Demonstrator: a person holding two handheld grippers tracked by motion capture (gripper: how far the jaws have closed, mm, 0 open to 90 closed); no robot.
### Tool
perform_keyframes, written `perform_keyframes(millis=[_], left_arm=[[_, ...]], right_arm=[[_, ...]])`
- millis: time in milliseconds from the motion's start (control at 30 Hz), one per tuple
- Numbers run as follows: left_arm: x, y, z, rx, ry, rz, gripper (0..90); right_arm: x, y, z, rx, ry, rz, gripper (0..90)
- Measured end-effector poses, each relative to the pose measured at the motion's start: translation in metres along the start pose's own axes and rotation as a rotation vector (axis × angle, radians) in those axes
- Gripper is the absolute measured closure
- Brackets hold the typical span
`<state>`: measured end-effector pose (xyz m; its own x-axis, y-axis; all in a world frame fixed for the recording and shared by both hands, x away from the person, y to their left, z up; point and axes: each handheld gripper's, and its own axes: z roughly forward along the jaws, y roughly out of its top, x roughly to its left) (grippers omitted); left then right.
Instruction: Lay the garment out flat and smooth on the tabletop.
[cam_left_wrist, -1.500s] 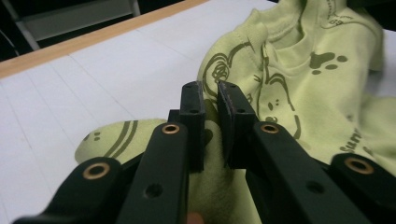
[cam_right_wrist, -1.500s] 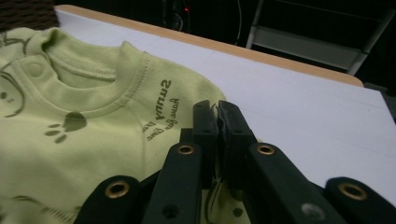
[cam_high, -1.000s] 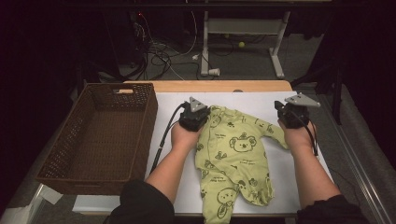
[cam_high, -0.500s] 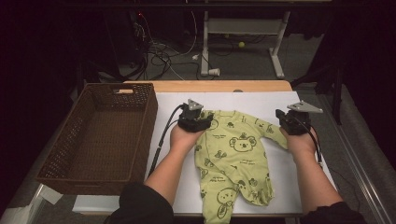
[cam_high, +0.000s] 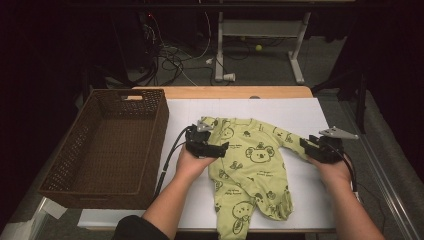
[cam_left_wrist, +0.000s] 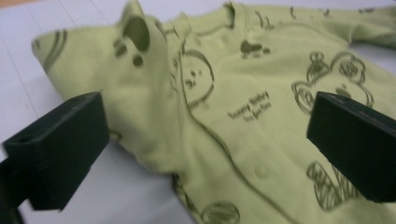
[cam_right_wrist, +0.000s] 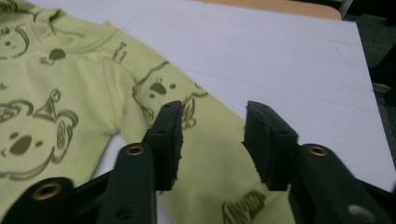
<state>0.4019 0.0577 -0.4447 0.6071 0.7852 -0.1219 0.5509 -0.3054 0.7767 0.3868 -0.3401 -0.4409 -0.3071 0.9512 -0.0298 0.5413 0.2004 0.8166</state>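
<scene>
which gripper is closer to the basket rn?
Left. The left gripper sits over the romper's left shoulder, a short gap from the basket's right wall. The right gripper is at the far sleeve, with the whole garment between it and the basket.

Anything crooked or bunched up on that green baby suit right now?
Yes. The baby suit lies on the table unevenly: its sleeve near the left gripper is folded over and bunched at the shoulder, while the other sleeve stretches flat toward the right gripper. Both grippers' jaws have just been opening. No damage or stains show.
</scene>
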Motion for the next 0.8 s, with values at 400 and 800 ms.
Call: perform_keyframes(millis=[400, 800], left_arm=[[-0.024, -0.045, -0.024, -0.008, -0.059, 0.106, 0.0], [-0.027, -0.049, -0.021, 0.019, -0.079, 0.110, 0.0]], right_arm=[[-0.017, -0.028, 0.005, 0.157, -0.088, 0.096, 32.8], [-0.025, -0.006, 0.022, 0.088, -0.089, 0.005, 79.3]])
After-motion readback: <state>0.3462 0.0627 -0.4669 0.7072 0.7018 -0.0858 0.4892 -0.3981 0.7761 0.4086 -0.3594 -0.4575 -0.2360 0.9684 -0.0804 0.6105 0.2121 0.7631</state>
